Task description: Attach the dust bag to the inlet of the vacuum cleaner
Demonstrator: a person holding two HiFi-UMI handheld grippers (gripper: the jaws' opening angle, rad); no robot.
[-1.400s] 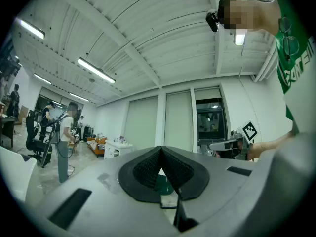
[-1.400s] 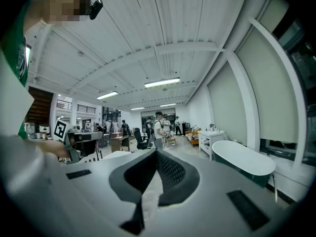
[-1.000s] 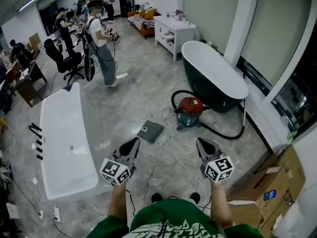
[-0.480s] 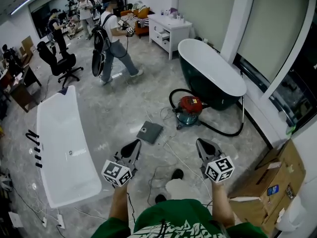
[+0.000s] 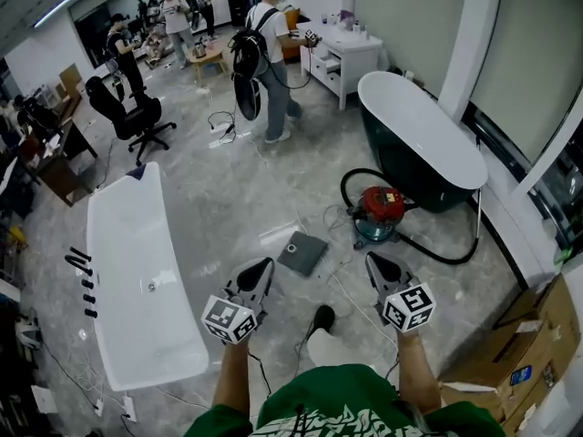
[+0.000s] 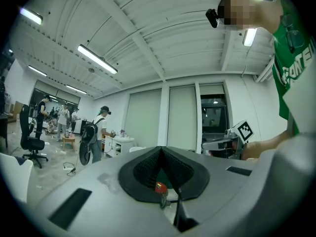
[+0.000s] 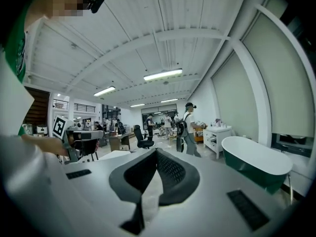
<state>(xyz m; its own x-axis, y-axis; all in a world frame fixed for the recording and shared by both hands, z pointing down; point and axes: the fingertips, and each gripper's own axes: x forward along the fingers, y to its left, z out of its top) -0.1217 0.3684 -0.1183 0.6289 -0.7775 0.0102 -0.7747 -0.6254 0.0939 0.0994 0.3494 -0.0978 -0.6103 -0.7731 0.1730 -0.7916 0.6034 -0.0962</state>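
The person is stepping closer, so the flat grey dust bag [image 5: 302, 253], lying on the floor just left of the red vacuum cleaner [image 5: 381, 209], now sits just beyond the left tongs [image 5: 263, 265] and right tongs [image 5: 372, 259], both pressed together and empty, with pick-up not yet begun.

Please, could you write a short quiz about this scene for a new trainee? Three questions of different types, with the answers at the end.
1. True or false: the flat grey square dust bag lies on the floor, apart from the red round vacuum cleaner.
2. What do the left gripper and the right gripper hold? A) nothing, jaws shut; B) the dust bag; C) a brush.
3. What large thing stands just beyond the vacuum cleaner?
Key: 1 true; 2 A; 3 the dark green bathtub with a white inside.
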